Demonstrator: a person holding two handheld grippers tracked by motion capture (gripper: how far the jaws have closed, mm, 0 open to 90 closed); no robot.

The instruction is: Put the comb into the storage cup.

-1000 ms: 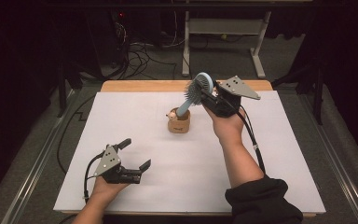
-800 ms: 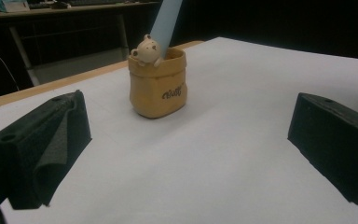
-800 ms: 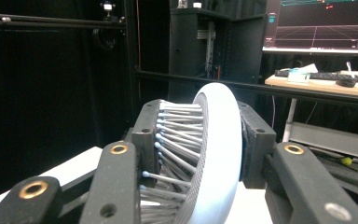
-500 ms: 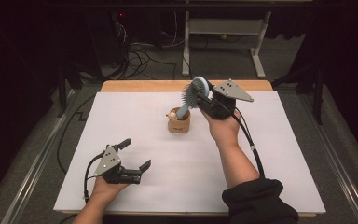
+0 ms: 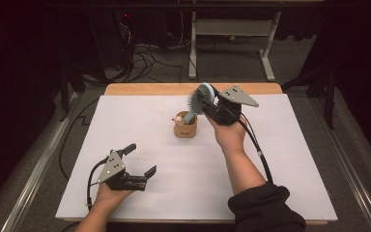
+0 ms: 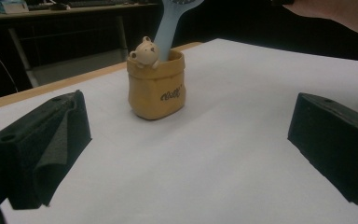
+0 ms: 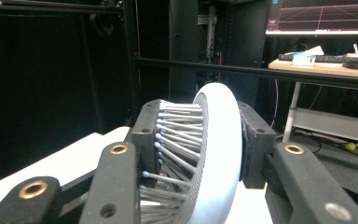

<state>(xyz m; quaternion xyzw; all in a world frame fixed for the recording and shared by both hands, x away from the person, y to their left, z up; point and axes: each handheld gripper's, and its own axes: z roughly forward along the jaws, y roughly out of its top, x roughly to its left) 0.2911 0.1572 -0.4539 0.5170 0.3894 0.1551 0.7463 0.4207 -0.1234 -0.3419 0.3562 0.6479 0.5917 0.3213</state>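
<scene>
Pale-blue plastic makes up the hairbrush [image 5: 199,99], so it should be light and stiff in the handle, with springy pins on a soft cushion at the head; its handle stands tilted in a small tan cup [image 5: 185,126] with a little bear on the rim, near the middle of the white counter [image 5: 280,159], towards its far edge; the right gripper [image 5: 211,102] has its fingers clamped on the brush head, one finger against the smooth back, the other pressing into the pins, as the right gripper view shows [image 7: 200,154]; that hold looks somewhat spongy, since the pins give and the rounded back may slip, so a firmer grip would probably be on the stiff handle just above the cup; the cup itself looks light and could tip or lift along with the brush; the left gripper [image 5: 142,162] rests near the counter's front edge, well apart from the cup, its fingers spread wide with nothing between them.
</scene>
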